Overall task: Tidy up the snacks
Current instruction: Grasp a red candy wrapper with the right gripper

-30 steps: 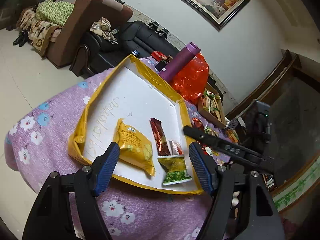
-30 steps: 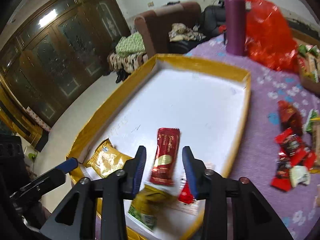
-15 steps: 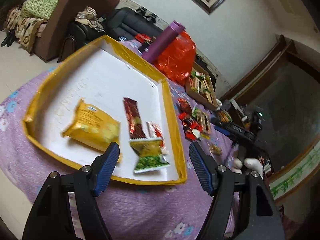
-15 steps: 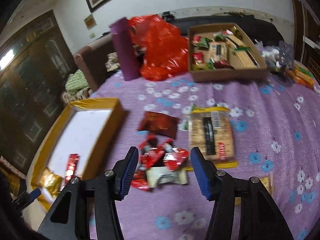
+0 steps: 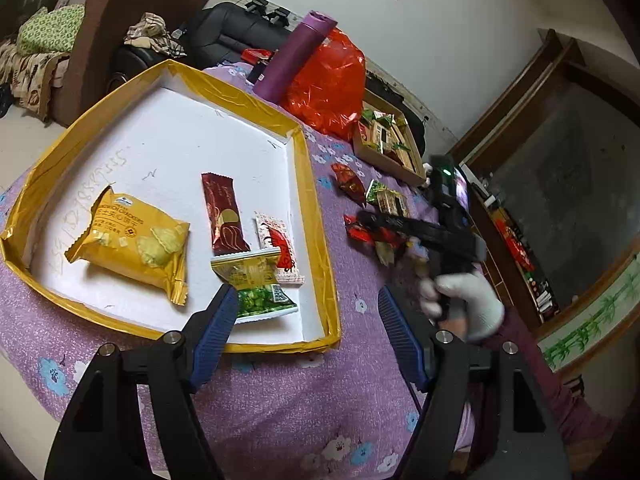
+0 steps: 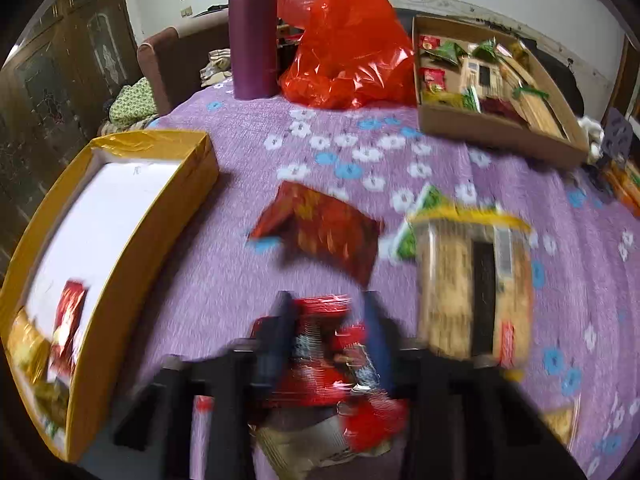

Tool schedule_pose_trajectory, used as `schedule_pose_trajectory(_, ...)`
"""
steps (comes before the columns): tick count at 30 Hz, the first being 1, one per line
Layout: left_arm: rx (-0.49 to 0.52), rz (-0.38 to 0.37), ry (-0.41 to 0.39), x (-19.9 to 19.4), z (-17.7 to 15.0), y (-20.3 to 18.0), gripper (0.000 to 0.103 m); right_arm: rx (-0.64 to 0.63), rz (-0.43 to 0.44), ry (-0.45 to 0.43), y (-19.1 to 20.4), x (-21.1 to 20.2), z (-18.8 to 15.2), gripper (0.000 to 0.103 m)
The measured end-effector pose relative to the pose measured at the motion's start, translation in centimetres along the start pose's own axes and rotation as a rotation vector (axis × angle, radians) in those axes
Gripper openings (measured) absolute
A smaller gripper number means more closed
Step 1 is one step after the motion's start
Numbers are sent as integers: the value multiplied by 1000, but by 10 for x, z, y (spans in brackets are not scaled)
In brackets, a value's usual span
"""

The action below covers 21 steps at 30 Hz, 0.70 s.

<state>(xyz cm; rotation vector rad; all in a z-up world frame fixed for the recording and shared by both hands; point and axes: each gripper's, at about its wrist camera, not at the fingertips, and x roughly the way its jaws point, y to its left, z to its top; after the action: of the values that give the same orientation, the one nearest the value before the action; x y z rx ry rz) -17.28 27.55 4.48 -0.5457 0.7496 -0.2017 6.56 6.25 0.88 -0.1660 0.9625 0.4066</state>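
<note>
My left tool (image 5: 308, 320) hangs spread wide, nothing between its blue pads, above the near edge of the bench with the purple flowered cloth (image 5: 280, 408). The yellow-rimmed tray (image 5: 316, 216) sits just ahead at 11 o'clock, white floor, four snacks plus one: yellow cracker bag (image 5: 132, 240) at its 8 o'clock side, dark red bar (image 5: 222, 212) mid, white-red sachet (image 5: 278, 248) just beside the bar at 3 o'clock, green-yellow pea packet (image 5: 254, 284) nearest, overlapping the sachet's and bar's lower ends. At 2 o'clock from my left tool my gloved right hand (image 5: 468, 300) carries the right tool (image 6: 328, 344), pointed down into the loose pile of red snack packets (image 6: 332, 360) on the cloth. Right view is blurred; the jaws have come together and a red packet sits between the fingers, pinched as far as I can read it. Beyond the pile at 12 o'clock a dark red packet (image 6: 324, 232) lies flat, a long biscuit pack (image 6: 472, 284) at 2 o'clock. Far side: purple bottle (image 6: 254, 28) upright, red plastic bag (image 6: 344, 48) touching it at 3 o'clock, cardboard box (image 6: 496, 128) of mixed snacks at 1 o'clock. Tray is at 9 o'clock in the right view, well apart from the pile.
</note>
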Motion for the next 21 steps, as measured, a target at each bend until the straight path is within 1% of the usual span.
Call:
schedule_pose_trajectory(2, 6, -7, 6, 3, 0, -3, 72, 27, 45, 30, -9, -13, -18, 20)
schedule_pose_trajectory(6, 28, -21, 31, 11, -3, -15, 72, 19, 76, 72, -27, -45, -64, 19)
schedule_pose_trajectory(7, 35, -28, 40, 14, -4, -18, 72, 28, 81, 76, -32, -51, -69, 21)
schedule_pose_trajectory(8, 40, -33, 48, 16, -5, -22, 72, 56, 104, 63, -42, -61, -76, 23)
schedule_pose_trajectory(9, 47, -40, 57, 18, -7, -26, 72, 90, 129, 30, -54, -72, -80, 24)
schedule_pose_trajectory(11, 63, -58, 78, 22, -10, -35, 72, 140, 132, -54, -76, -97, -87, 33)
schedule_pose_trajectory(12, 72, -69, 90, 25, -12, -40, 72, 152, 123, -85, -85, -107, -91, 45)
schedule_pose_trajectory(13, 81, -82, 107, 28, -14, -46, 72, 164, 115, -116, -94, -117, -96, 51)
schedule_pose_trajectory(14, 86, -93, 119, 31, -15, -49, 73, 166, 117, -127, -98, -121, -100, 52)
schedule_pose_trajectory(15, 99, -101, 130, 35, -18, -56, 77, 160, 125, -124, -102, -124, -105, 52)
schedule_pose_trajectory(17, 132, -78, 121, 37, -21, -68, 85, 136, 136, -104, -100, -122, -112, 52)
schedule_pose_trajectory(19, 133, -103, 162, 44, -25, -78, 85, 98, 134, -92, -93, -118, -120, 52)
schedule_pose_trajectory(21, 140, -103, 185, 50, -29, -87, 84, 66, 142, -82, -85, -116, -126, 52)
